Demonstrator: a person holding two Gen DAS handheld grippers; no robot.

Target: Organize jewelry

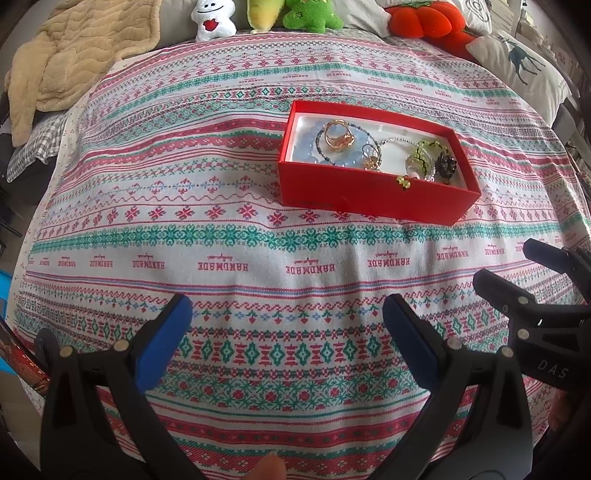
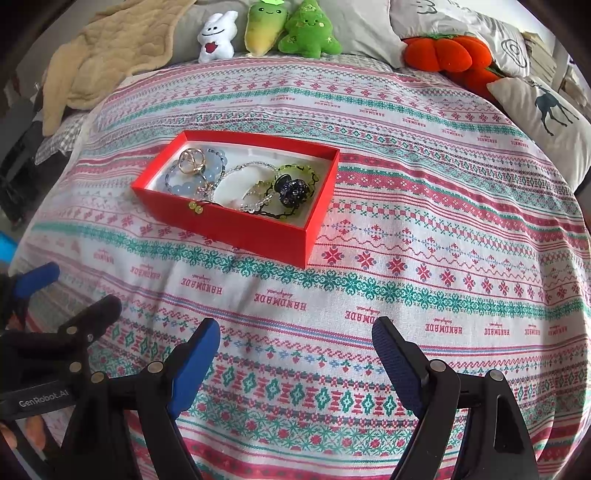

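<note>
A red open box (image 1: 369, 199) (image 2: 236, 227) lies on the patterned bedspread. Inside it sit gold rings (image 1: 338, 136) (image 2: 192, 160), a blue bead bracelet (image 1: 306, 142) (image 2: 184, 184), a clear bead bracelet (image 2: 251, 201), a green bead bracelet (image 1: 428, 147) (image 2: 295, 171) and a dark flower piece (image 1: 447, 166) (image 2: 293, 190). Two green beads (image 1: 403, 181) (image 2: 195, 207) hang over the box's near wall. My left gripper (image 1: 286, 317) is open and empty, well short of the box. Over the cloth my right gripper (image 2: 295, 338) also stands open, with nothing between its blue pads.
The bedspread (image 1: 221, 258) (image 2: 443, 240) covers the bed. Plush toys (image 2: 266, 29), an orange plush (image 2: 443, 51), a deer pillow (image 2: 546, 114) and a beige blanket (image 1: 74, 55) line the far edge. In each view the other gripper shows at the side.
</note>
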